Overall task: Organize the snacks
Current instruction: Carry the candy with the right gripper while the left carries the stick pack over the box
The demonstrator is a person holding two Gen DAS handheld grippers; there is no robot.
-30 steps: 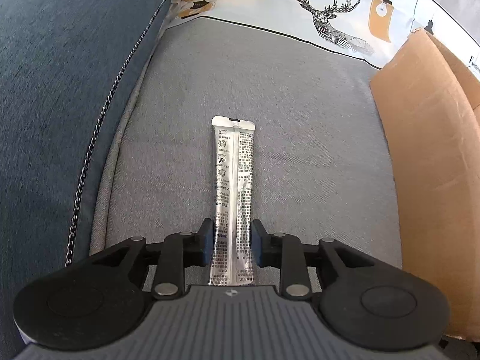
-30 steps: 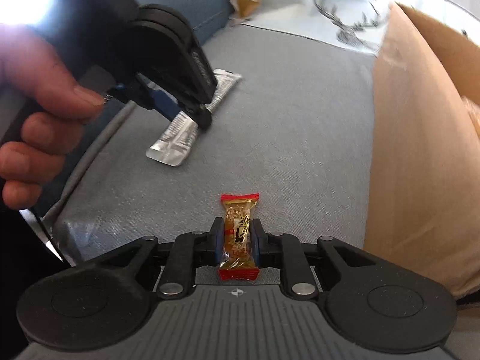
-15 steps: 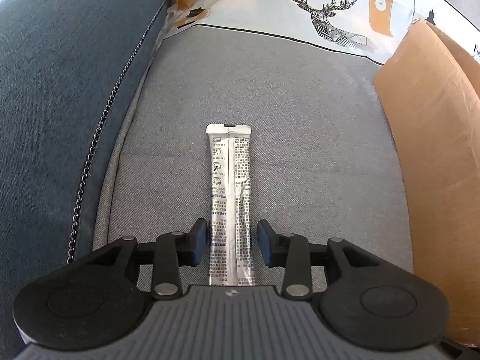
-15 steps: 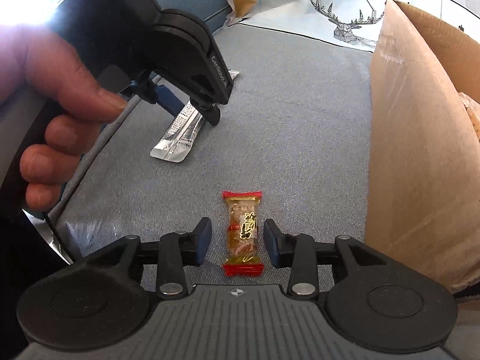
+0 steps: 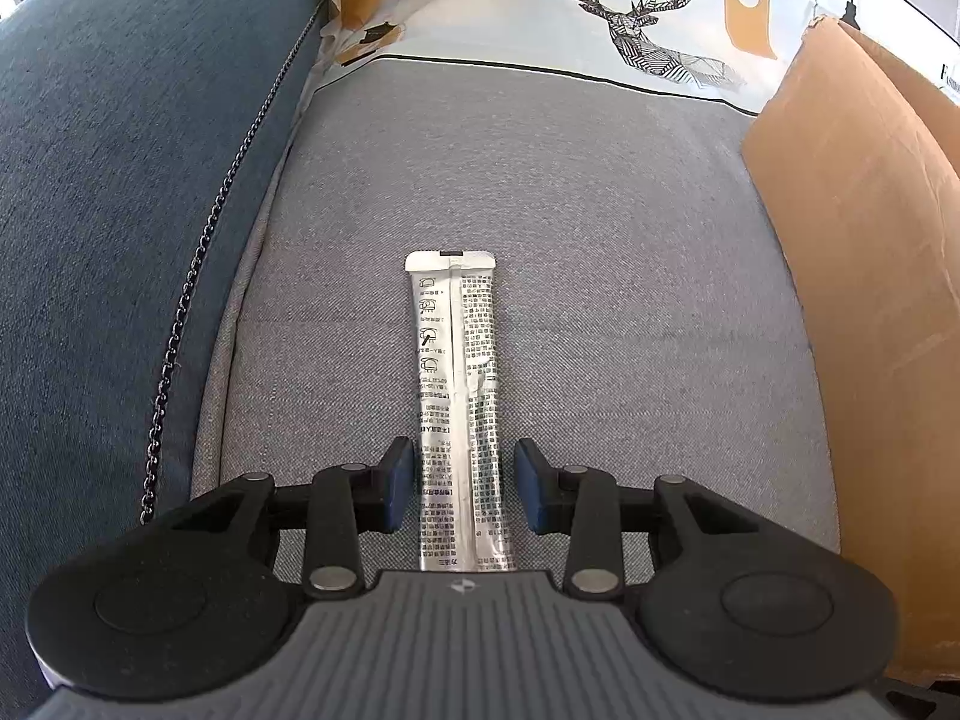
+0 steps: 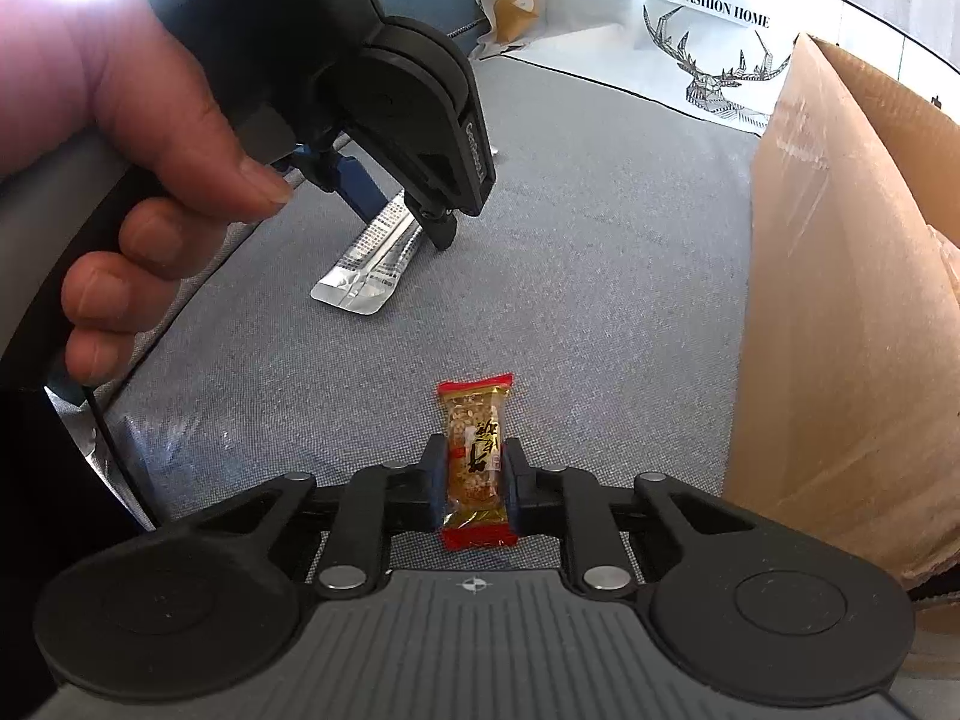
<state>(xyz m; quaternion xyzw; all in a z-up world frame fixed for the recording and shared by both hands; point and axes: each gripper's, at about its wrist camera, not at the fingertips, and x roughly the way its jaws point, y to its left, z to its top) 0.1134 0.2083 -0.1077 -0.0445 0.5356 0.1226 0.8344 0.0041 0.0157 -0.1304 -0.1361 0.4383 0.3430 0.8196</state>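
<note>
A long silver stick sachet [image 5: 456, 360] lies flat on the grey cushion [image 5: 630, 300]. My left gripper [image 5: 465, 480] straddles its near end, open, with a narrow gap between each blue pad and the foil. The right wrist view shows the same sachet [image 6: 366, 270] under that gripper [image 6: 408, 222], which a hand [image 6: 150, 150] holds. A small peanut candy [image 6: 477, 420] in a gold wrapper with red ends sits between the jaws of my right gripper [image 6: 477, 480]. Those jaws are closing tight, and the pads press both sides of the candy.
A brown cardboard box [image 6: 840, 330] stands along the right edge of the cushion, its wall also in the left wrist view [image 5: 870, 300]. A blue sofa back [image 5: 120, 180] with a dark chain [image 5: 198, 264] runs along the left. A white deer-print cloth [image 5: 630, 12] lies behind.
My left gripper's jaws have parted off the silver sachet, which stays on the cushion. My right gripper's jaws spread from the candy half a second ago and are pinched on it again.
</note>
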